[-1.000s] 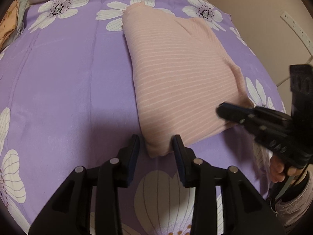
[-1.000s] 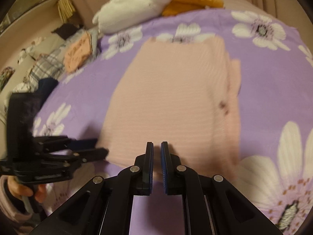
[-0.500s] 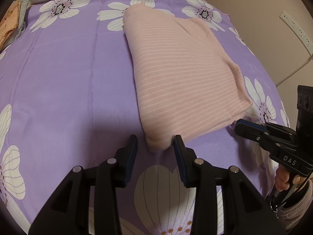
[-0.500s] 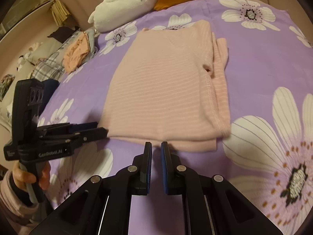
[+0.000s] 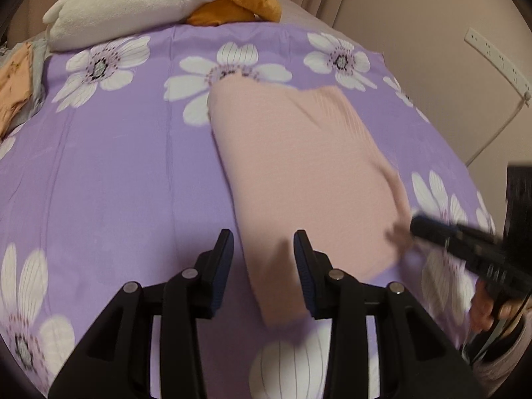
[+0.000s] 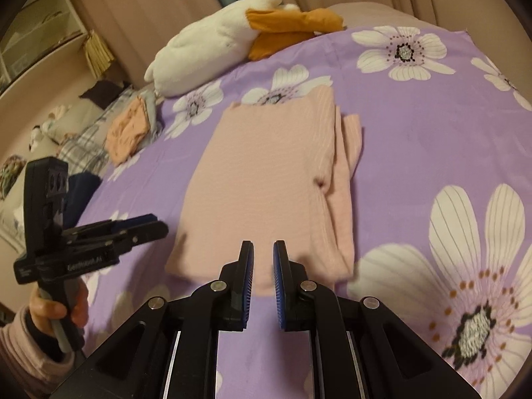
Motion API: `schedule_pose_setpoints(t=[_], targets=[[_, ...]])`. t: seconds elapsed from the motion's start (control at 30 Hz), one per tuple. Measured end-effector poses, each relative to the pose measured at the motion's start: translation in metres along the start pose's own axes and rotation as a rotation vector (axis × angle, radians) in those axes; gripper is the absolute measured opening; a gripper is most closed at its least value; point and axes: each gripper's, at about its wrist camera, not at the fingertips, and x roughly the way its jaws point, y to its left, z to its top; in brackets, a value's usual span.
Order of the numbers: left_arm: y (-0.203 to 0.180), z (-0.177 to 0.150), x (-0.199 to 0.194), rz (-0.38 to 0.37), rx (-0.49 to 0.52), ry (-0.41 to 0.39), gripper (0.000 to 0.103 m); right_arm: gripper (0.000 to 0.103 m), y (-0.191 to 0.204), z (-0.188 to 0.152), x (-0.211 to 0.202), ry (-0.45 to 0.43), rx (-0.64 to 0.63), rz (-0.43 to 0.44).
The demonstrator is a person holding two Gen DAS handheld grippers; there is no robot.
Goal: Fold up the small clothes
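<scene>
A folded pink striped garment (image 5: 299, 173) lies flat on the purple flowered bedspread (image 5: 116, 183); it also shows in the right wrist view (image 6: 266, 179). My left gripper (image 5: 262, 256) is open, its fingers on either side of the garment's near corner, not closed on it. My right gripper (image 6: 262, 266) is open by a narrow gap, just above the garment's near edge, holding nothing. The right gripper shows blurred in the left wrist view (image 5: 459, 236), its tip at the garment's right corner. The left gripper shows in the right wrist view (image 6: 116, 232), left of the garment.
A white and orange plush toy (image 6: 232, 40) lies at the head of the bed. A small pile of folded clothes (image 6: 129, 129) sits at the bed's left edge. A wall with a power strip (image 5: 495, 56) is on the right.
My right gripper has opened slightly and moved forward over the garment's near edge. My left gripper has moved forward so the garment's corner lies between its fingers.
</scene>
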Motion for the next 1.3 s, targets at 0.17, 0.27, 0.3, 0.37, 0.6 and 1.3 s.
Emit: schedule_pose_setpoints(t=[0.17, 0.27, 0.3, 0.37, 0.6, 1.3], targets=[[0.025, 0.044, 0.028, -0.073, -0.128, -0.003, 0.029, 0.010, -0.007, -0.004, 0.016, 0.005, 0.027, 0.022], [0.034, 0.067, 0.047, -0.111, -0.191, -0.001, 0.028, 0.010, -0.011, -0.013, 0.025, 0.037, 0.029, 0.002], [0.034, 0.074, 0.053, -0.111, -0.195, -0.001, 0.028, 0.010, -0.014, -0.016, 0.028, 0.046, 0.032, -0.005], [0.033, 0.085, 0.070, -0.095, -0.190, 0.014, 0.027, 0.010, -0.020, -0.020, 0.029, 0.049, 0.042, 0.006], [0.028, 0.102, 0.101, 0.009, -0.095, 0.033, 0.020, 0.010, -0.020, -0.018, 0.025, 0.063, 0.018, 0.016], [0.005, 0.020, 0.045, -0.074, -0.022, 0.038, 0.018, 0.010, -0.062, 0.117, 0.109, 0.091, 0.092, -0.182]])
